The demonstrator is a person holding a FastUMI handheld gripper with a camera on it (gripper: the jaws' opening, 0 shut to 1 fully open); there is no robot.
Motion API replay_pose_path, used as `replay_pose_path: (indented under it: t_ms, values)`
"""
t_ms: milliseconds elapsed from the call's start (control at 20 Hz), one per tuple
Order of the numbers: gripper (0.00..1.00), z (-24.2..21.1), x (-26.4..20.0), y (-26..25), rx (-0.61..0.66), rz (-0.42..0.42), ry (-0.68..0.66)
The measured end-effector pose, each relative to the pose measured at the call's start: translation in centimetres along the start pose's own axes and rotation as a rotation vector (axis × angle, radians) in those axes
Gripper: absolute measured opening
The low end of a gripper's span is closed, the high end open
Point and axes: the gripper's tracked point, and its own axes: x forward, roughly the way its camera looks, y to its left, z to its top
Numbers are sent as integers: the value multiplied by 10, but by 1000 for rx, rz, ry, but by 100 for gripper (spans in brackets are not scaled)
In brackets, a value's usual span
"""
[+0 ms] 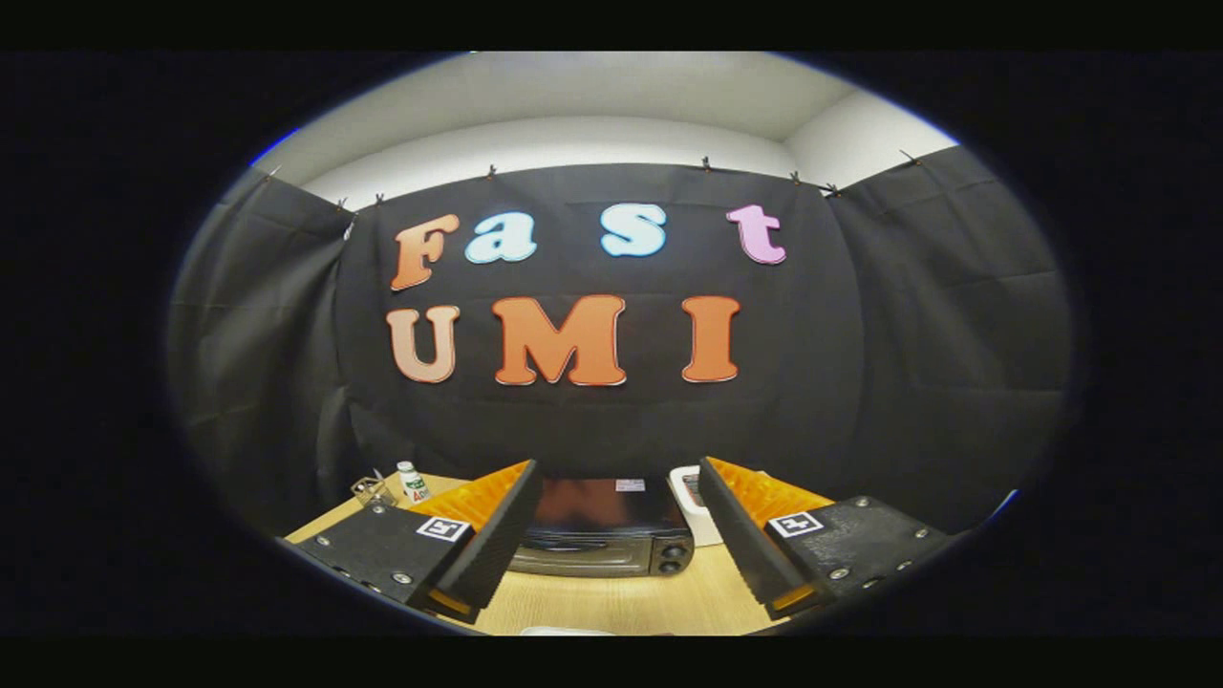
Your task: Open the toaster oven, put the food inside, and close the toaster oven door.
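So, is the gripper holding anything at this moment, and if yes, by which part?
Nothing is held. The gripper is open, with a wide gap between its fingers. The toaster oven stands on the table beyond them, untouched, its door closed.

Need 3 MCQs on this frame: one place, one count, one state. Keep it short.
1. Where is the toaster oven?
A. beyond the tongs' fingers, seen between them
B. clamped in the tongs
C. on the floor

2. How many knobs show on the oven's front?
A. none
B. two
C. five

3. The oven door is:
A. closed
B. hanging fully open
C. taken off

Key: 1 A, it sits back on the wooden table, framed by the spread fingers; 2 B, two dark knobs stacked at its right end; 3 A, the door front sits flush.
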Motion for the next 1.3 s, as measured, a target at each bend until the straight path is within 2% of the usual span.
replay_pose_path:
  t_ms: [450, 800, 950, 1150, 1300]
  values:
    - [97, -18, 24, 16, 8, 43, 36]
    - [98, -77, 65, 41, 31, 50, 137]
    - [98, -107, 85, 60, 39, 87, 222]
    - [98, -135, 110, 84, -35, 131, 285]
    - [98, -157, 129, 92, -85, 132, 334]
